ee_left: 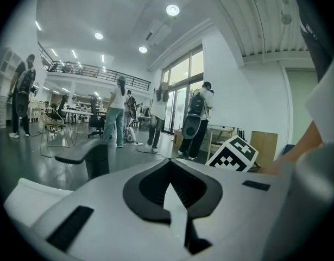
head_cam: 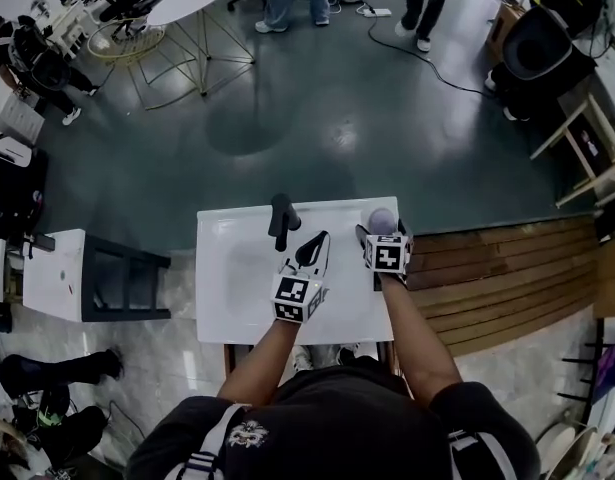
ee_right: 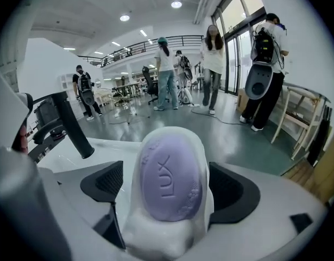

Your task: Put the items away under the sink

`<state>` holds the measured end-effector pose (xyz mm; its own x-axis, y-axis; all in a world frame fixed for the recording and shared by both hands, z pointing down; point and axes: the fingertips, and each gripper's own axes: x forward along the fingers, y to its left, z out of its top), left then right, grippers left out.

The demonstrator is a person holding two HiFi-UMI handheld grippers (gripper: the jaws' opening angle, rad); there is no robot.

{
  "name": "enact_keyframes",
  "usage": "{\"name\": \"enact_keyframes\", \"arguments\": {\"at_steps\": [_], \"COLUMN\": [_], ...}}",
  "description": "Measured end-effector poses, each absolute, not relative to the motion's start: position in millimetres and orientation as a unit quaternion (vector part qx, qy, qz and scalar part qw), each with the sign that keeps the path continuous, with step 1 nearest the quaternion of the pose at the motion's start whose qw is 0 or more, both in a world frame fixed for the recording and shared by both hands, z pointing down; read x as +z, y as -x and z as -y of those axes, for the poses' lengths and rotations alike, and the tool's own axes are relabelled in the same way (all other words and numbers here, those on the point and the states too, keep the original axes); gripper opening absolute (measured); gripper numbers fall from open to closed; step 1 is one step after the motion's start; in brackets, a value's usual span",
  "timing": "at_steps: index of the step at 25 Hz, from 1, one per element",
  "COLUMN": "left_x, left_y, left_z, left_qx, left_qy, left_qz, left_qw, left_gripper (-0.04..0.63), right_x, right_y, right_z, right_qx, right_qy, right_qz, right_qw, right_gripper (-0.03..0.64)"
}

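Straddling the soap (ee_right: 169,181) at mid-frame with our open right claw (head_cam: 379,230), left claw (ee_left: 168,170) closed empty, we seem to have stowed 0 items.

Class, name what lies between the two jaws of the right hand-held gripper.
A purple soap bar in a white holder stands between the open jaws of the right hand-held gripper; the right gripper view shows it.

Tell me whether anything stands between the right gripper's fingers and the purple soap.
Nothing visible does. The purple soap, in its white holder, sits on the sink top directly between the right gripper's open fingers. The black faucet stands off to the left in the right gripper view, clear of them.
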<state>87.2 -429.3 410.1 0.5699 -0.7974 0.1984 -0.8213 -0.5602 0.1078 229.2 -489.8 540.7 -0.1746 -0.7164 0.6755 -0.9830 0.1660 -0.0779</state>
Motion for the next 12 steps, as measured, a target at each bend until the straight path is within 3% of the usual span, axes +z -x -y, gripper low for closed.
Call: {"name": "enact_keyframes", "arguments": {"at_steps": [12], "left_x": [421.4], "left_y": [-82.1], "left_z": [433.7], "left_qx": [0.075], "left_qy": [-0.877], "left_qz": [0.463], "left_qw": [0.101], "left_gripper": [0.000], "right_x": [567.2], "right_y": [-232.7], "right_z": [491.1], "right_qx": [0.294], "right_qy": [-0.586], "right_qz": [0.698], "right_qw": [0.289], "right_gripper": [0.476]}}
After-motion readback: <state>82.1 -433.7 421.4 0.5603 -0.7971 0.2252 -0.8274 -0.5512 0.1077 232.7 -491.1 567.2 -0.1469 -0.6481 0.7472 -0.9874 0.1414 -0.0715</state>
